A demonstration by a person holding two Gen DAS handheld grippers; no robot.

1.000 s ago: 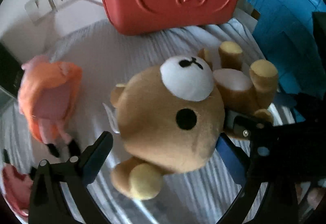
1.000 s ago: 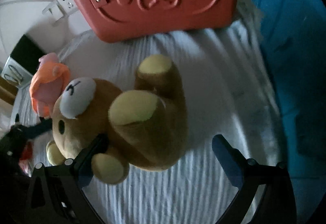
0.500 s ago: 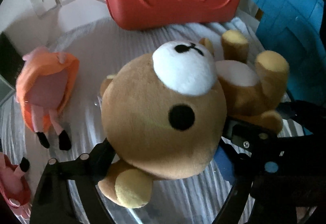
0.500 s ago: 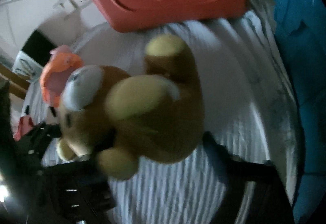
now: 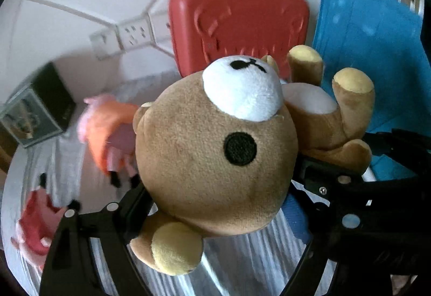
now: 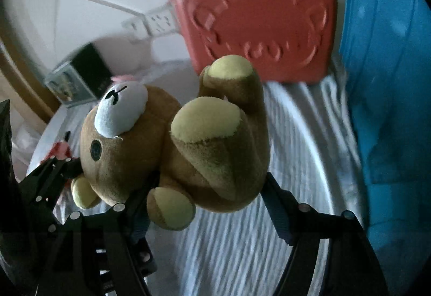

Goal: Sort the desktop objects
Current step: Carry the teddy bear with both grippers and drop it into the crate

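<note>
While both sets of jaws clamp the plush bear, it hangs mid-carry; next needs a drop spot, likely the red case

Brown bear, red case.

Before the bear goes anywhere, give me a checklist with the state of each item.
1. Left gripper clamped on the bear's head: ok, fingers press both sides.
2. Right gripper clamped on its body: ok.
3. Bear clear of the striped cloth: ok, it looks lifted.
4. Orange doll free of the bear: cannot tell, partly hidden behind the head.
5. Red case ready as drop spot: not ok, it stands shut.
6. Blue bin open: cannot tell.
</note>
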